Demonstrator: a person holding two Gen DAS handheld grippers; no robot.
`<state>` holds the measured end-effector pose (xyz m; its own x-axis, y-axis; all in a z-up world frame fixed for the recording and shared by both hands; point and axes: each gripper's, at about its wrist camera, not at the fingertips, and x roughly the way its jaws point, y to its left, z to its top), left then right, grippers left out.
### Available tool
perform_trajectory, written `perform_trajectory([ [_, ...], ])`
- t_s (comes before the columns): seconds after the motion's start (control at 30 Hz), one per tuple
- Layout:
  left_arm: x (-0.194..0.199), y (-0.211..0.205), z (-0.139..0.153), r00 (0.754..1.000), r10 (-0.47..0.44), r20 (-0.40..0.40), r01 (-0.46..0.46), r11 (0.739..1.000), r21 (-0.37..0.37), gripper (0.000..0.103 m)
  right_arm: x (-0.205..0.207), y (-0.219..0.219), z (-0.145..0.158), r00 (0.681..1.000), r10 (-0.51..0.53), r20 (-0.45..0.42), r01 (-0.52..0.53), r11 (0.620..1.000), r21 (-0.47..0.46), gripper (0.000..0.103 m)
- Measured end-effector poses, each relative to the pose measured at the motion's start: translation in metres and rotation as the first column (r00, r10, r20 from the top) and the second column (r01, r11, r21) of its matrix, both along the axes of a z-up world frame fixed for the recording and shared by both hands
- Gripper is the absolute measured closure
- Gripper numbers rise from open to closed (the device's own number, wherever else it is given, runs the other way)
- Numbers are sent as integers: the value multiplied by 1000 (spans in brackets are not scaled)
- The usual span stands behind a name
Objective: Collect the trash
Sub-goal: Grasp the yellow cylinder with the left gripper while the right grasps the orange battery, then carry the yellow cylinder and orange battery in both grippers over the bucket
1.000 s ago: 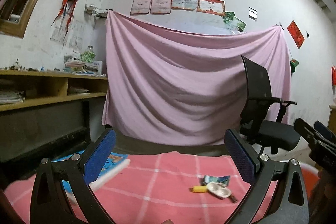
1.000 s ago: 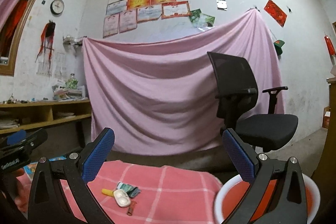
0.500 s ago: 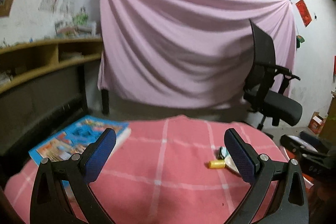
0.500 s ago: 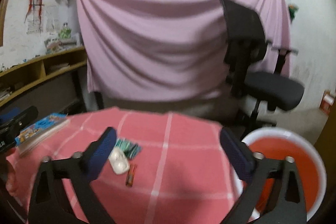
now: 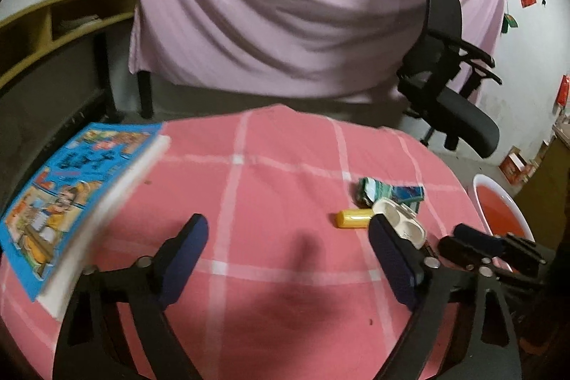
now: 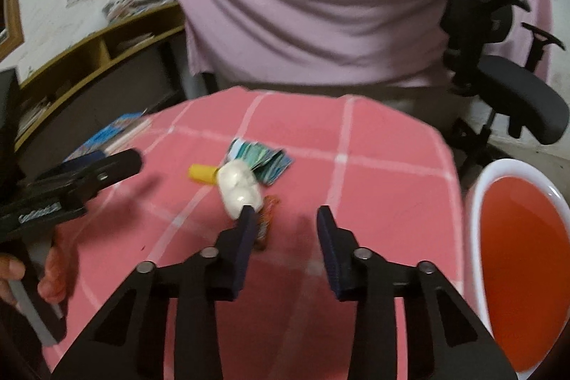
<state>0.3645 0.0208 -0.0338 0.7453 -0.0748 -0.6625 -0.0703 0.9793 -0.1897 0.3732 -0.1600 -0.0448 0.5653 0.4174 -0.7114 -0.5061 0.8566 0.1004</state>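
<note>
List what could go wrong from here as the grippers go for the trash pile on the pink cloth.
1. The right gripper is closing with nothing between its fingers; the small orange wrapper lies flat beside its left finger, so it may be missed.
2. The white plastic tray, yellow cap and green wrappers touch in one pile; grabbing one may scatter the rest.
3. The bin stands off the table's edge, so a loose grip could drop trash on the floor.

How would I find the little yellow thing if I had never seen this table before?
Start at the pink checked tablecloth and find the small heap of litter near its middle, on the side toward the white bin with the orange liner. The yellow piece lies at the heap's end nearest the blue picture book. It is the only plain yellow bit, short and rounded, touching the white blister tray.
</note>
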Motion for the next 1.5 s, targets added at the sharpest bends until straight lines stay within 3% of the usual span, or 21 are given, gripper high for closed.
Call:
perform_trajectory([
  [0.07, 6, -2, -3, 999, -31, -29, 30, 999, -36, 28, 2, 6, -5, 999, 26, -28, -26, 1000, -14, 78],
  [0.13, 13, -7, -4, 997, -52, -54, 49, 998, -50, 44, 5, 10, -9, 998, 39, -52, -41, 999, -27, 80],
  [0.4, 32, -28, -4, 991, -103, -83, 102, 995, -21, 46, 25, -1, -13, 994, 25, -110, -23, 1000, 19, 94],
  [0.5, 43, -38, -8, 986, -111, -122, 114, 993, 22, 59, 29, -7, -14, 992, 18, -127, -11, 998, 54, 95],
  [0.73, 50, -51, -15, 985, -105, -136, 119, 988, 100, 76, 27, -8, -12, 993, 6, -114, 2, 998, 64, 95],
  [0.97, 43, -45, -15, 990, -92, -104, 99, 993, 65, 79, 20, -14, -5, 998, -16, -63, 21, 996, 89, 95],
  [1.07, 33, -41, -7, 996, -76, -49, 79, 996, 53, 79, 12, -19, 2, 1000, -29, -8, 30, 994, 110, 95],
  [1.17, 13, -38, 9, 994, -72, 86, 70, 997, 29, 79, 1, -23, 13, 996, -43, 74, 32, 990, 139, 95],
  [1.27, -13, -37, 24, 968, -71, 240, 66, 997, 31, 79, -7, -28, 21, 988, -61, 140, 37, 986, 163, 95],
  [1.5, -48, -54, 40, 900, -94, 426, 49, 992, 115, 79, -28, -42, 37, 954, -92, 285, 22, 971, 238, 95],
])
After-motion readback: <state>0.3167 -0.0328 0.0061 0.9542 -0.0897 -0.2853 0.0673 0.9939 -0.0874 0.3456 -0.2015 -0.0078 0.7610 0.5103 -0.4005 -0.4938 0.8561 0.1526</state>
